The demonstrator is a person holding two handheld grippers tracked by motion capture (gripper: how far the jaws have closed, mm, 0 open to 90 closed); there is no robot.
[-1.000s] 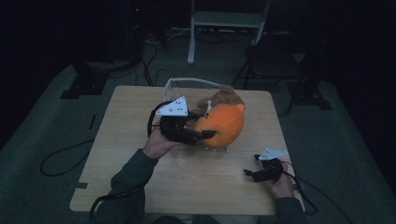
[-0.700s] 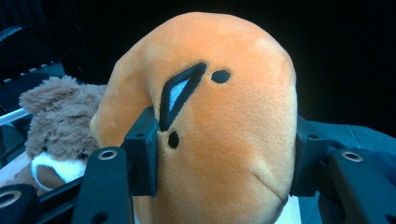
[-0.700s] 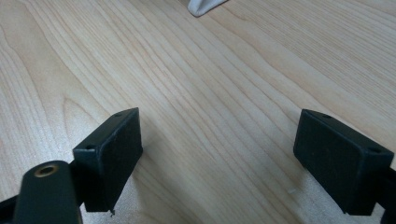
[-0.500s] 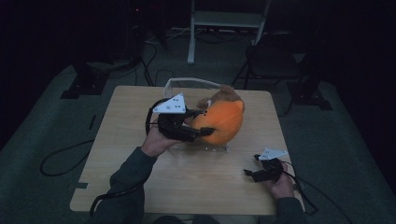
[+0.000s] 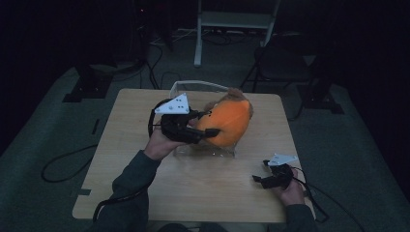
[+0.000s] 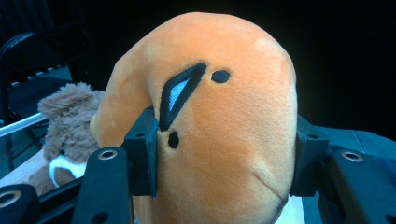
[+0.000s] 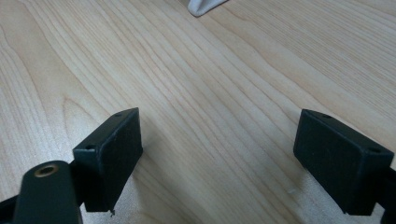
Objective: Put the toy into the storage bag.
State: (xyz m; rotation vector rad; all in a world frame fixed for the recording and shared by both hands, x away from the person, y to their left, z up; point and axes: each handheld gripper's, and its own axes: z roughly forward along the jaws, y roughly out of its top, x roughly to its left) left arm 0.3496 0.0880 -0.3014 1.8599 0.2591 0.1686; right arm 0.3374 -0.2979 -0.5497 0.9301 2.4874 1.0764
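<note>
The left gripper (image 6: 224,158) squeezes an orange plush toy (image 6: 210,116), whose base is cut off. At its nine o'clock a brown teddy (image 6: 65,121) sits half hidden. The right gripper (image 7: 219,163) rests on the desk (image 7: 210,84), fingers wide, holding nothing.

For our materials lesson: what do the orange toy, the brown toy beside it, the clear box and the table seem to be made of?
Orange toy: soft plush, fuzzy nap, stitched black markings, denting under the left tool's pads. Brown toy: shaggier plush, long tufted fur. Clear box: probably rigid transparent plastic, glossy see-through walls. Table: light wood or wood-look laminate, visible grain, matte.
</note>
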